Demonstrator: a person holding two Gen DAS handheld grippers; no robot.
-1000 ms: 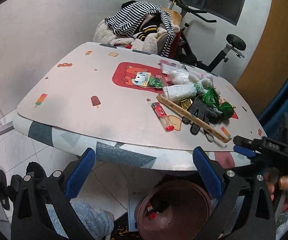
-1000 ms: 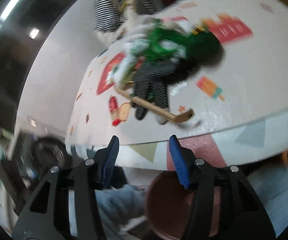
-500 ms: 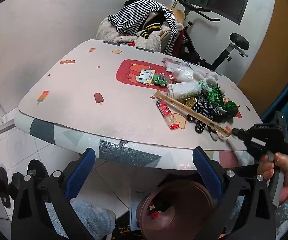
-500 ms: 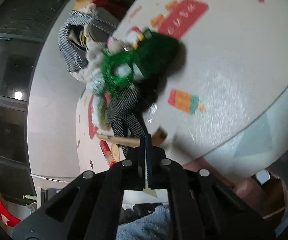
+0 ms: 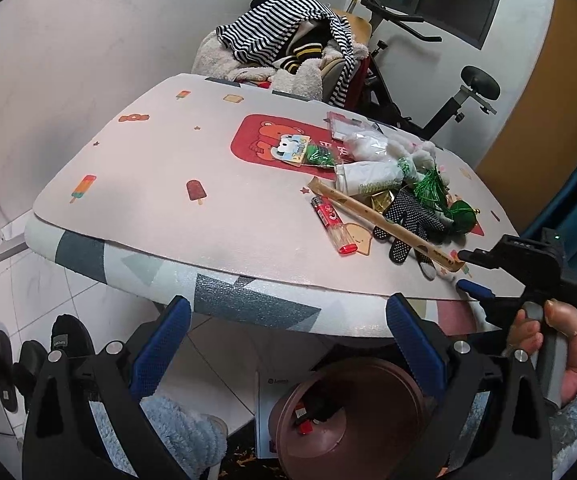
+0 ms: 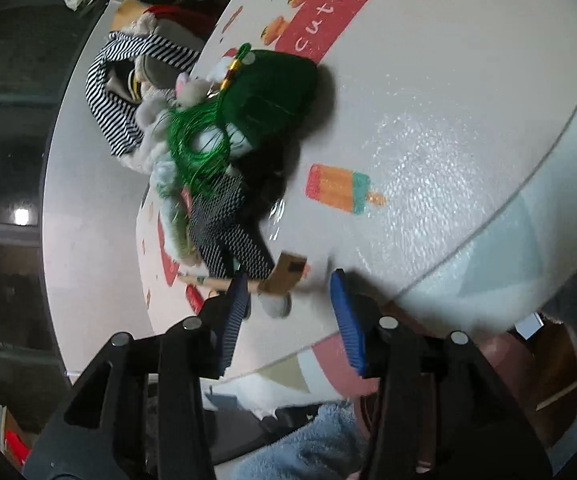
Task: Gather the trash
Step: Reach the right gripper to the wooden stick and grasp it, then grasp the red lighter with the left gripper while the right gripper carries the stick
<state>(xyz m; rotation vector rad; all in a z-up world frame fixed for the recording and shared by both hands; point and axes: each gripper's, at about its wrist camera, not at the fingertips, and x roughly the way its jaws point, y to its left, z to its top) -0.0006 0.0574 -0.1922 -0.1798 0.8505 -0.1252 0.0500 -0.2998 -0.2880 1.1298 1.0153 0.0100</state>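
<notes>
Right gripper point(image 6: 288, 312), rolled on its side at the near table edge, has its blue pads parted and opening, with the tan end of the long wooden stick point(image 6: 286, 276) lying between them but not pinched; the left gripper point(image 5: 288, 344) hangs wide apart and empty at the bottom of the left-wrist view, below the table rim. Largest in view is the white table point(image 5: 148, 184) with its printed cartoons, bare across the left and centre of the left-wrist frame. On its right side sits the trash pile: the wooden stick point(image 5: 384, 220) running diagonally toward the lower right, a black dotted glove point(image 5: 408, 216) under it, green tinsel point(image 5: 432, 190), a crumpled white bag point(image 5: 368, 182), then a red lighter point(image 5: 332, 222) just left of the stick. The brown bin point(image 5: 352, 412) stands on the floor at the bottom centre, under the table edge. To do this grab well, I would judge the pads should straddle the stick's end squarely and close only once the glove fingers are clear, since the glove touches the stick and could be dragged along. The stick's tip lies right by the table edge, so it could tip off if nudged. Open room is the bare tabletop to the left and the gap straight down to the bin.
</notes>
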